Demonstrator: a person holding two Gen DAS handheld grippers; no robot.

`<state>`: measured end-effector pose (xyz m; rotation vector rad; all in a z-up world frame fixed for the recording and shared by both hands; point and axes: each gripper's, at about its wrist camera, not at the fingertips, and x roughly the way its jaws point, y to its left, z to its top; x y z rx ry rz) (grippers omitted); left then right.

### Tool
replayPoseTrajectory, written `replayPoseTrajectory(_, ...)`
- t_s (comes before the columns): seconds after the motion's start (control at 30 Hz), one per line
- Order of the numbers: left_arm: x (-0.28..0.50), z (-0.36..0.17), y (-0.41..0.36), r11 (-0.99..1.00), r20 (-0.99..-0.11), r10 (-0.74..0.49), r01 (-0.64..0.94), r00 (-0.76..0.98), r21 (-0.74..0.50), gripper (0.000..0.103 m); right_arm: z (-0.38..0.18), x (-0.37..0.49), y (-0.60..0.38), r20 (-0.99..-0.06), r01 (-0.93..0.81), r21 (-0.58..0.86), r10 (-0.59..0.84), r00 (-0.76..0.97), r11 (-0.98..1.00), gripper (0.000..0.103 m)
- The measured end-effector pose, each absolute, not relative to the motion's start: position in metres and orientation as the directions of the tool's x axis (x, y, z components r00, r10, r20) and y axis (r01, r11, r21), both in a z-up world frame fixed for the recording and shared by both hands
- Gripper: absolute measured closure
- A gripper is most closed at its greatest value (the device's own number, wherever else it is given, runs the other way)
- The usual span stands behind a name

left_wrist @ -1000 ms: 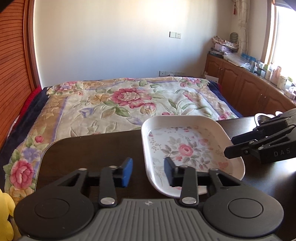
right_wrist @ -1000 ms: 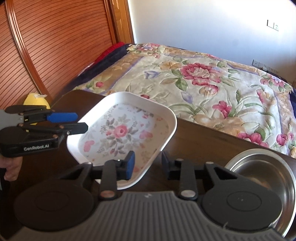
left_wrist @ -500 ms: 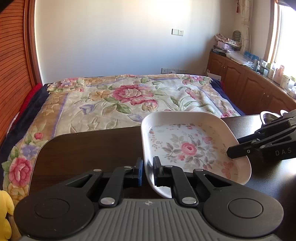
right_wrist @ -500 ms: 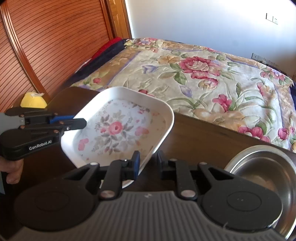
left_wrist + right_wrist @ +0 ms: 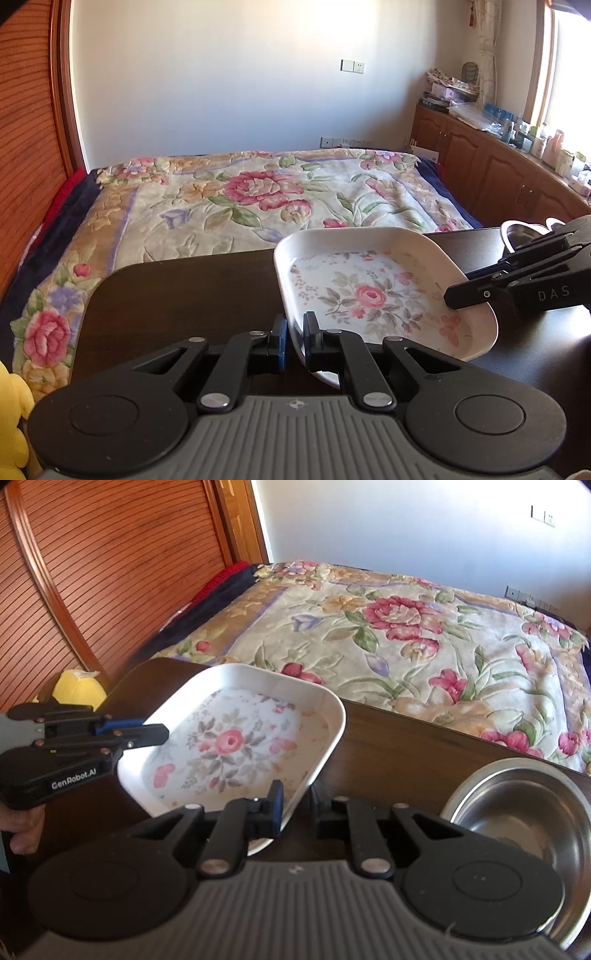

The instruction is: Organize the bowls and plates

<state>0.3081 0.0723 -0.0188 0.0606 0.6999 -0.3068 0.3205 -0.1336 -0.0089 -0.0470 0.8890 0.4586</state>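
Since a second ago both our grippers have closed: the left gripper (image 5: 293, 341) now clamps the plate (image 5: 373, 295) by its near rim, the right gripper (image 5: 297, 808) by the opposite rim. Bare table (image 5: 177, 295) lies to our left; the steel bowl (image 5: 517, 812) sits right of the right gripper.

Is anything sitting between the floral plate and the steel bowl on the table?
Nothing visible: only bare dark table separates the floral plate from the steel bowl. The left gripper and the right gripper each straddle the plate's rim.
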Motion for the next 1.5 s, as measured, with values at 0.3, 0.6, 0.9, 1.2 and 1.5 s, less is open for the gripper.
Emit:
replayPoseTrajectory(0.3,0.279,0.005,0.072,0.953,-0.615,-0.252,0.301,0.747,-0.026,0.092,0.013,0.297,-0.137,-0.730,-0.423,0.138,0.381,0.568,0.895,0.086)
replayPoseTrajectory(0.6,0.246,0.029,0.072,0.954,-0.586,-0.243,0.299,0.773,-0.002,0.092,0.033,0.269,-0.136,-0.703,-0.434,0.135,0.395,0.592,0.891,0.086)
replayPoseTrajectory(0.9,0.212,0.043,0.075,0.954,-0.573,-0.234,0.298,0.786,0.019,0.092,0.044,0.239,-0.134,-0.685,-0.454,0.120,0.405,0.605,0.883,0.086)
replayPoseTrajectory(1.2,0.173,0.056,0.071,0.952,-0.547,-0.237,0.303,0.803,0.032,0.092,0.057,0.208,-0.139,-0.668,-0.464,0.103,0.407,0.623,0.880,0.086)
replayPoseTrajectory(1.5,0.140,0.058,0.066,0.948,-0.538,-0.248,0.315,0.806,0.036,0.092,0.061,0.181,-0.150,-0.658,-0.467,0.092,0.406,0.635,0.879,0.086)
